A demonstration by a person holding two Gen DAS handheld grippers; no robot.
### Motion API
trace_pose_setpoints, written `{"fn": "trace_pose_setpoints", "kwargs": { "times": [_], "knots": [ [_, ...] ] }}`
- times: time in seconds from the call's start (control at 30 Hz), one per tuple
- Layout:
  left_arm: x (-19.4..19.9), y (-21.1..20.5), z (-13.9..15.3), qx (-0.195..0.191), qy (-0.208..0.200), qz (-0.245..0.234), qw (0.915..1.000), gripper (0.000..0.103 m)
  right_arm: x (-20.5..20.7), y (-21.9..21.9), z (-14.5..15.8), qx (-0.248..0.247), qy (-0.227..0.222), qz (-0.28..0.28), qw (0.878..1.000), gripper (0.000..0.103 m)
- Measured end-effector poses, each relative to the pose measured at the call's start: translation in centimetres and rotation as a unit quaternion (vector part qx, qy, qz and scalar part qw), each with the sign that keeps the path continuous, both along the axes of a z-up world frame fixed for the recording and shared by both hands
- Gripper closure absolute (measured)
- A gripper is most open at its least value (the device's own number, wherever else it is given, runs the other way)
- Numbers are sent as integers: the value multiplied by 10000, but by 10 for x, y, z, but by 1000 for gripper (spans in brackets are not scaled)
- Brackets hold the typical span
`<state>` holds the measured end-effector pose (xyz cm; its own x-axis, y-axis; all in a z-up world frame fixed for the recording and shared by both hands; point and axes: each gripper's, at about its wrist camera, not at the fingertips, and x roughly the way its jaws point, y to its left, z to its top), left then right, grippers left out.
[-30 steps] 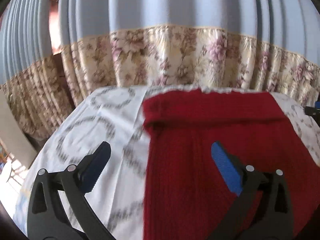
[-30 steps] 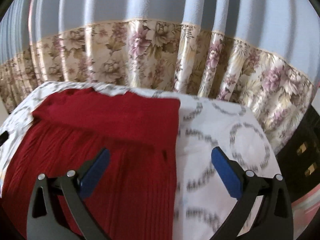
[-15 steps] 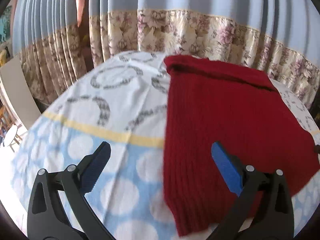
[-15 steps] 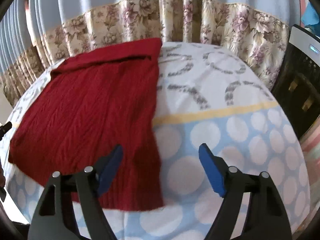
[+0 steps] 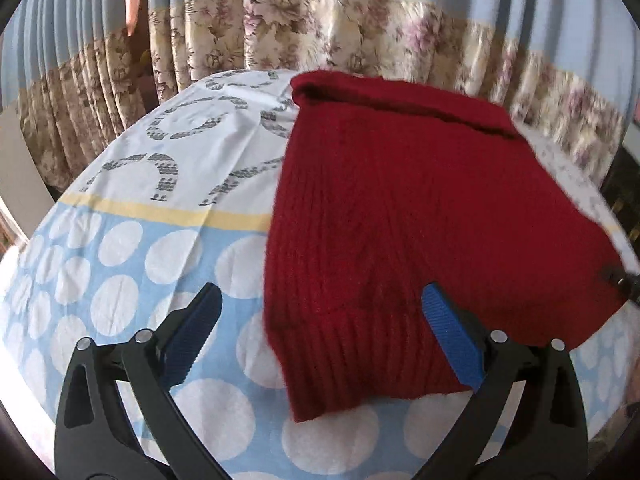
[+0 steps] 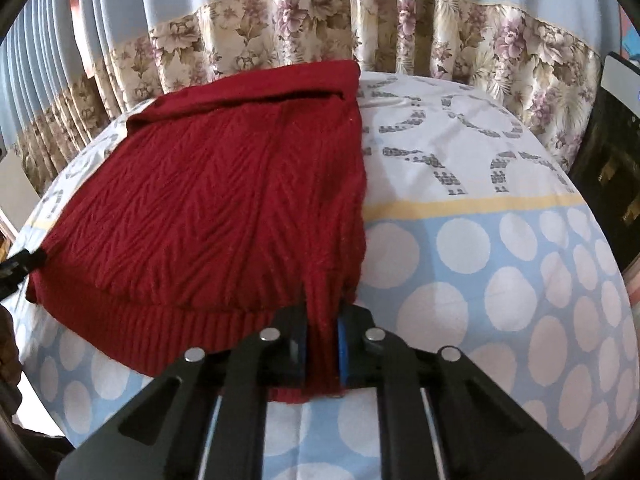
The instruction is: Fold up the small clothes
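On the desk (image 6: 500,264), under a spotted and ringed cloth (image 5: 132,248), the red sweater (image 6: 208,200) lies flat, its folded collar band toward the curtain (image 6: 280,20) and its ribbed hem toward you.

Right side: your right gripper (image 6: 322,354) is clamped on the near right corner of the hem. A pleat of knit stands pinched between the blue pads, and the fabric draws up toward the grip in a ridge. That reads as a firm hold on the corner, probably more than one layer, though you cannot tell the layer count from here.

Left side: your left gripper (image 5: 320,336) is spread wide and holds nothing. It hovers above the near left hem corner, with the right finger (image 5: 452,340) over the knit and the left finger (image 5: 196,332) over bare cloth. Straddling the edge this way suits a pinch on the matching corner. Whether the fingers touch the fabric is not clear; the view is slightly blurred.

Judgement: the fold is at its start. One corner is secured and the other is not yet taken. With both hem corners held, you could carry the hem up toward the collar and halve the sweater.

Risks:
- The knit is thick and soft, so a shallow bite on the left may slip.
- Lifting only the right corner would skew the sweater on the cloth.
- The cloth beneath may bunch if the left finger catches it along with the hem.
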<state>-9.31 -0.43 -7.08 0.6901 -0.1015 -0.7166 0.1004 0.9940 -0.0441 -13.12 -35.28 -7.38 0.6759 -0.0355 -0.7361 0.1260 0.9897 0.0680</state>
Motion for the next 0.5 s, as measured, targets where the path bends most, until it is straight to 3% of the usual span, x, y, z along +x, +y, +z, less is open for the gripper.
{"fn": "trace_pose_setpoints", "kwargs": {
  "times": [0.1, 0.17, 0.23, 0.3, 0.5],
  "knots": [
    [4, -7, -7, -17, 363, -178, 9992, 26, -2, -4, -1, 117, -41, -28, 9999, 92],
    [1, -10, -6, -34, 329, -188, 9993, 36, -3, -5, 1, 173, -79, -15, 9998, 92],
    [-2, -14, -3, -225, 319, -413, 9984, 68, -2, -6, 1, 205, -98, -3, 9997, 92],
    [-5, -16, 0, -354, 247, -516, 9977, 84, -2, -7, 1, 249, -123, 12, 9996, 92],
    [-7, -13, 12, -523, 81, -458, 9975, 87, -5, -11, 14, 380, -341, 44, 9987, 93]
  ]
}}
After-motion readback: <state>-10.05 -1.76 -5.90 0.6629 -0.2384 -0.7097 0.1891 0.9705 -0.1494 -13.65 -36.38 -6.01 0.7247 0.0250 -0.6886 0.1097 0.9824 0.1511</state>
